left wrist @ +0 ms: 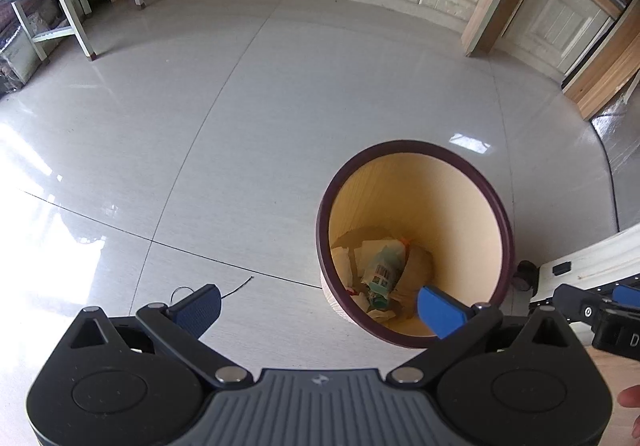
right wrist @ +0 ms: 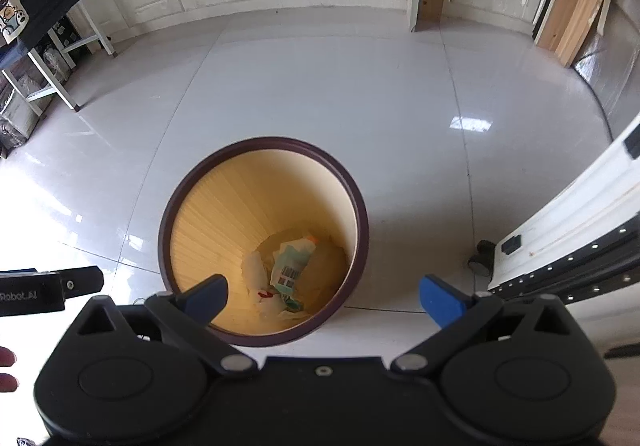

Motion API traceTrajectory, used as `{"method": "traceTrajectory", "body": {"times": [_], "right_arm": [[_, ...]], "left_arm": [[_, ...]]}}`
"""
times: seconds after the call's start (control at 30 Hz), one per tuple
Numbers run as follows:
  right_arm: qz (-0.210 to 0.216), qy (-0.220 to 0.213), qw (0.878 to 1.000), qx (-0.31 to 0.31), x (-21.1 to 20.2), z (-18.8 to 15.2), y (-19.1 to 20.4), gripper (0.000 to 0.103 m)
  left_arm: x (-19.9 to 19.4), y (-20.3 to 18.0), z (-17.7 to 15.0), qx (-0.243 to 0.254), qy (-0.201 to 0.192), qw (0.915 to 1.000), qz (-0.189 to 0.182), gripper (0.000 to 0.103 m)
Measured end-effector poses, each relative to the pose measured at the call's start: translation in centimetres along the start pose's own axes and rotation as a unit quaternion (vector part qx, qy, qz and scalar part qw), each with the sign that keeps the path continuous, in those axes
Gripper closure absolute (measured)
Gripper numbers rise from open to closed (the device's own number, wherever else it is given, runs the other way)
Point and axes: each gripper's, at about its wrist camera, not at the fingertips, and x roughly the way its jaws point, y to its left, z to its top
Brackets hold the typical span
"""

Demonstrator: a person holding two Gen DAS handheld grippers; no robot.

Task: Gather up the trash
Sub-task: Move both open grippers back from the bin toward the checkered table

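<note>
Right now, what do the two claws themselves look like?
Both match: the left claw and right claw have black bodies with rounded lobes, silver pivot pins, black linkage arms and blue finger pads. The left one's centre is ribbed grey; its side carries white lettering.

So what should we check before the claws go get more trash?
1. Left claw empty: ok, open, nothing between its pads.
2. Right claw empty: ok, open, nothing held.
3. Bin upright on the floor: ok.
4. Trash inside the bin: ok, papers and a wrapper lie at the bottom.
5. Room left in the bin: ok, mostly empty.
6. More trash on the floor: cannot tell, only a thin wire shows.
</note>
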Motion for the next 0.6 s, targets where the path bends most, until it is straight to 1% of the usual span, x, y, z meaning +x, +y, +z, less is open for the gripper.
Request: {"method": "traceTrajectory", "body": {"times": [0.2, 0.43, 0.6], "right_arm": [[-0.012, -0.018, 1.000, 0.002, -3.0, -0.4, 0.1, 0.000], [-0.015, -0.038, 0.999, -0.004, -6.6, -1.2, 1.0, 0.000], [-0.016, -0.064, 0.998, -0.016, -9.8, -1.7, 2.1, 0.000]], "left_arm": [[-3.2, 0.4, -0.8, 0.005, -0.019, 0.9998, -0.004, 0.000], [-6.8, 1.2, -1.4, 0.006, -0.045, 0.9989, -0.007, 0.000], [-10.1, 1.6, -1.7, 0.013, -0.070, 0.9974, -0.008, 0.000]]}}
